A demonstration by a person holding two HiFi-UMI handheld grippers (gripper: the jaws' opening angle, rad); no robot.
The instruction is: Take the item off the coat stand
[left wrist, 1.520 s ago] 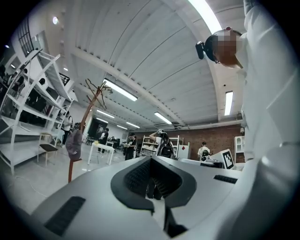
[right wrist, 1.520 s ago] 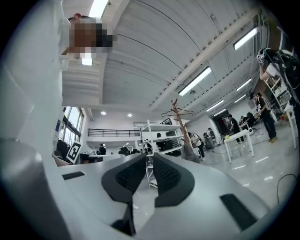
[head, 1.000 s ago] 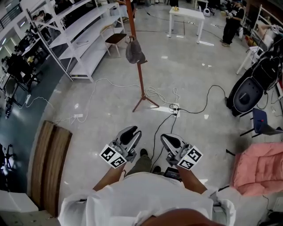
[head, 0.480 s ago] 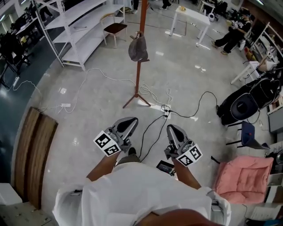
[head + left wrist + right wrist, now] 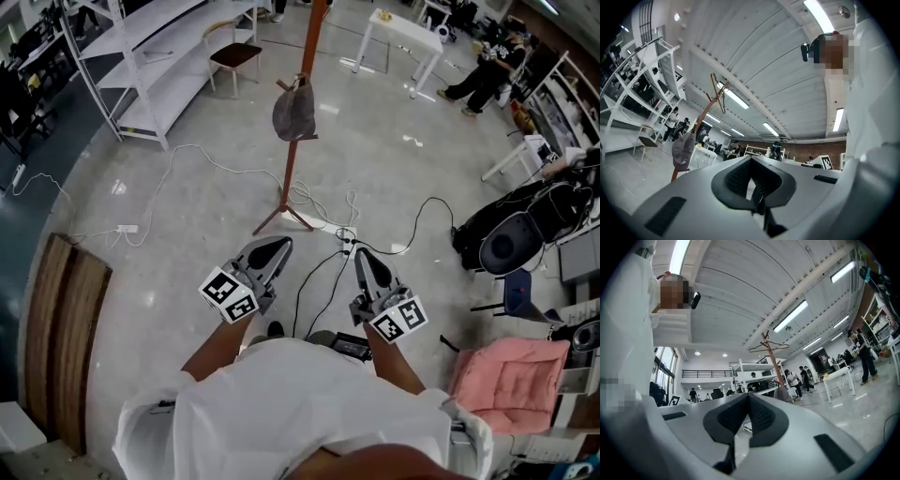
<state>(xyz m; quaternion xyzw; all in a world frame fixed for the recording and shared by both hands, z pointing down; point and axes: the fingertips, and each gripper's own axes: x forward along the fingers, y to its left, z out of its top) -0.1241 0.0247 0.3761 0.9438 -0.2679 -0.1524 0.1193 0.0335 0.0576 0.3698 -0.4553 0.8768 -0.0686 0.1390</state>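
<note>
Now | left hand-held gripper (image 5: 274, 246) and right hand-held gripper (image 5: 360, 255) both closed, empty | floppy grey cloth cap (image 5: 292, 112) hangs on slim brown wooden coat stand (image 5: 288, 173), well ahead | risk: looped white floor cables (image 5: 323, 202) trip feet; hard tug could tip stand

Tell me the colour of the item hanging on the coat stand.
Grey item, clearest in the head view.

Viewed from above the person, the coat stand (image 5: 288, 169) rises at 12 o'clock, with the item (image 5: 293, 111) hanging on it. Behind it, shelving (image 5: 155, 94) and a chair (image 5: 234, 54) stand at 11 o'clock and a table (image 5: 398, 23) at 1 o'clock. A power strip (image 5: 345, 234) lies between stand and person. Boards (image 5: 56, 319) lie at 9 o'clock and a cushioned seat (image 5: 511, 384) at 4 o'clock. The left gripper (image 5: 275, 248) and right gripper (image 5: 362, 261) sit side by side, well apart from the stand.
</note>
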